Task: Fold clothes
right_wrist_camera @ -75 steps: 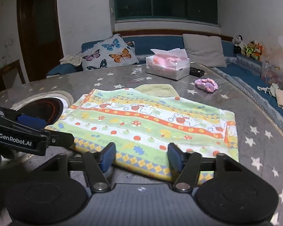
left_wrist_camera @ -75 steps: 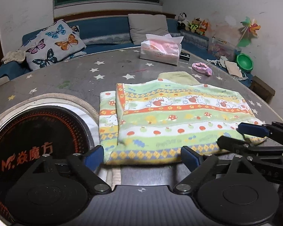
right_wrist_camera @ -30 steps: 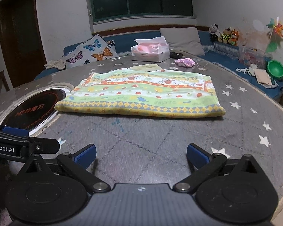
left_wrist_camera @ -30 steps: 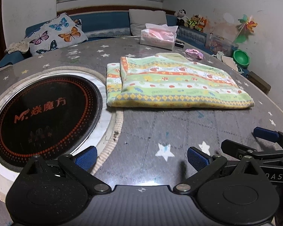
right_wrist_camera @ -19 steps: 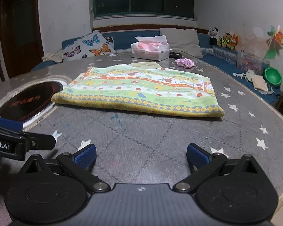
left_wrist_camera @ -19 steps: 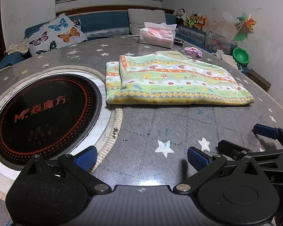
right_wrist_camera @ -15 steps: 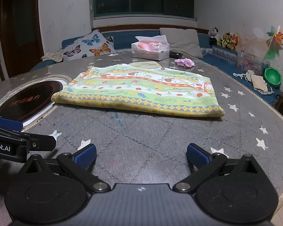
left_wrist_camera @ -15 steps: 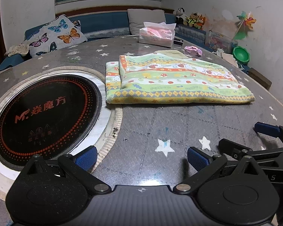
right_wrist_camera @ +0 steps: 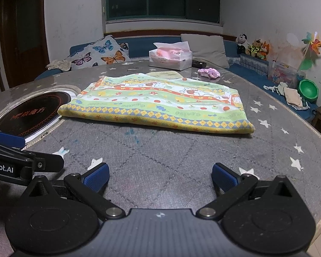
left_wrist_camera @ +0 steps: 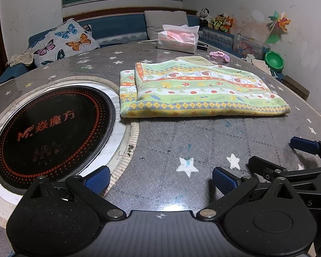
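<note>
A: Where's the folded cloth [left_wrist_camera: 194, 92]?
B: Flat on the round table [left_wrist_camera: 160, 141], well ahead of both grippers, which have drawn back from it since earlier.
A: Grippers?
B: Left gripper [left_wrist_camera: 160, 177] and right gripper [right_wrist_camera: 159, 175] both spread wide, empty.

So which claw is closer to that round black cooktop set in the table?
The left claw. It hovers open right at the cooktop rim. The right claw, also open, sits further right, over bare table in front of the folded cloth.
</note>
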